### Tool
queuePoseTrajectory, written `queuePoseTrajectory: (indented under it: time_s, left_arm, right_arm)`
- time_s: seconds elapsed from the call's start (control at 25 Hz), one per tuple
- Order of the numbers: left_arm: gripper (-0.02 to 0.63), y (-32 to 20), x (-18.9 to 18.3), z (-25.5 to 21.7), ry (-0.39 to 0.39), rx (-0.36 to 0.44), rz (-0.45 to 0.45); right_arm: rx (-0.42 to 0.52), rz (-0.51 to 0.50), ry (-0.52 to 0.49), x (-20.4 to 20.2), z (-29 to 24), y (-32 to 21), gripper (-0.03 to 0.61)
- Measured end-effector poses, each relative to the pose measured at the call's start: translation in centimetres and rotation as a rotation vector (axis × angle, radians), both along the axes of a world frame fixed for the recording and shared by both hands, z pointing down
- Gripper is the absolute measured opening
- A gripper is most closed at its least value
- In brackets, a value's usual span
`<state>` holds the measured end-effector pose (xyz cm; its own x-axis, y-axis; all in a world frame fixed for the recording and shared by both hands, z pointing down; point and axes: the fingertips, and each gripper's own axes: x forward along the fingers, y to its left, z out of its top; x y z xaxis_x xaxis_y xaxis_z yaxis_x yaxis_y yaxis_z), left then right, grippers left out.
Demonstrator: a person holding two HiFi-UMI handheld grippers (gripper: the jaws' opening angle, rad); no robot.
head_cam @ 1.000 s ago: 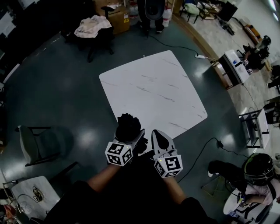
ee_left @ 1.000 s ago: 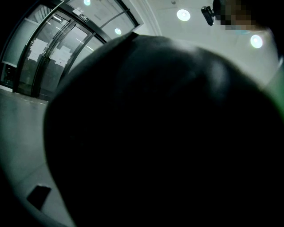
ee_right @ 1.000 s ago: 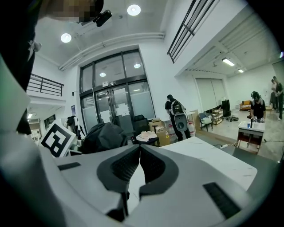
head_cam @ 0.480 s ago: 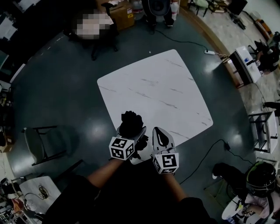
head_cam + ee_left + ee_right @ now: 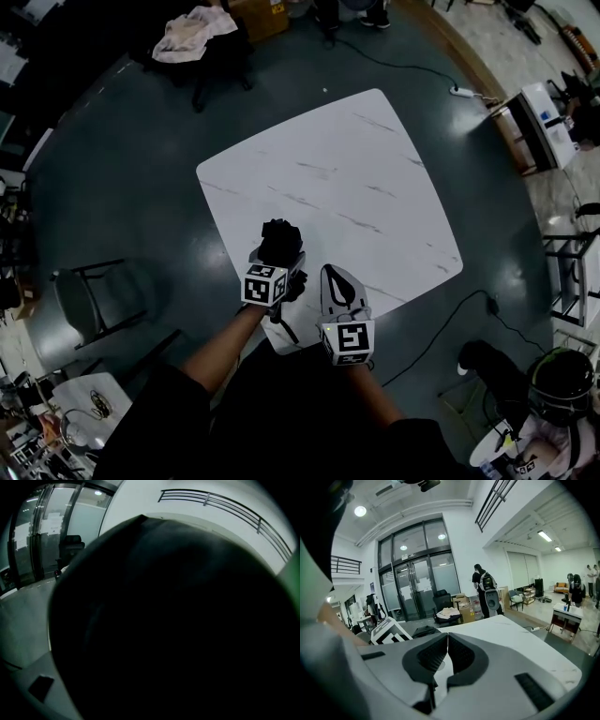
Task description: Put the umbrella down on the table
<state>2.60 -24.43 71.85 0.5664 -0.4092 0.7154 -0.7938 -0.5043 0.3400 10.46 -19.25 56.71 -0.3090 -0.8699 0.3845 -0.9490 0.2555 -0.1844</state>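
Note:
The black folded umbrella (image 5: 278,242) is bunched up above the near edge of the white marble table (image 5: 356,178). My left gripper (image 5: 281,267) is shut on it, its marker cube just behind. In the left gripper view the umbrella's dark fabric (image 5: 178,620) fills almost the whole picture and hides the jaws. My right gripper (image 5: 339,281) hovers beside it on the right, over the table's near edge, jaws shut with nothing between them. In the right gripper view the right gripper's tips (image 5: 446,637) meet above the tabletop (image 5: 511,634).
A dark chair (image 5: 94,300) stands on the floor at the left. Another chair with a pale cloth (image 5: 192,33) stands beyond the table. A power strip and cable (image 5: 464,91) lie at the far right. A person with a helmet (image 5: 553,375) sits at lower right.
Both grippers have moved forward over the table's near edge, the left one carrying the umbrella. The view has shifted, so the table lies closer below.

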Motion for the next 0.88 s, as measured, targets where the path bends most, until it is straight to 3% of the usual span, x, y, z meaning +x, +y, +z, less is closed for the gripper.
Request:
queuePoseTrajectory:
  time_s: [0.16, 0.28, 0.64, 0.88]
  left_arm:
    - [0.376, -1.3, 0.8, 2.9, -0.063, -0.027, 0.023]
    - [0.376, -2.0, 1.4, 4.5, -0.07, -0.089, 0.001]
    - [0.377, -2.4, 2.1, 8.2, -0.105, -0.21, -0.004]
    - [0.377, -2.6, 2.7, 9.2, -0.125, -0.233, 0.008]
  right_arm:
    - [0.003, -0.035, 0.043, 1.0, 0.6, -1.5, 0.017]
    - [0.025, -0.07, 0.084, 1.4, 0.8, -2.7, 0.017]
    - [-0.069, -0.082, 0.019, 1.7, 4.4, -4.9, 0.015]
    - [-0.121, -0.08, 0.033, 2.6, 5.9, -5.2, 0.017]
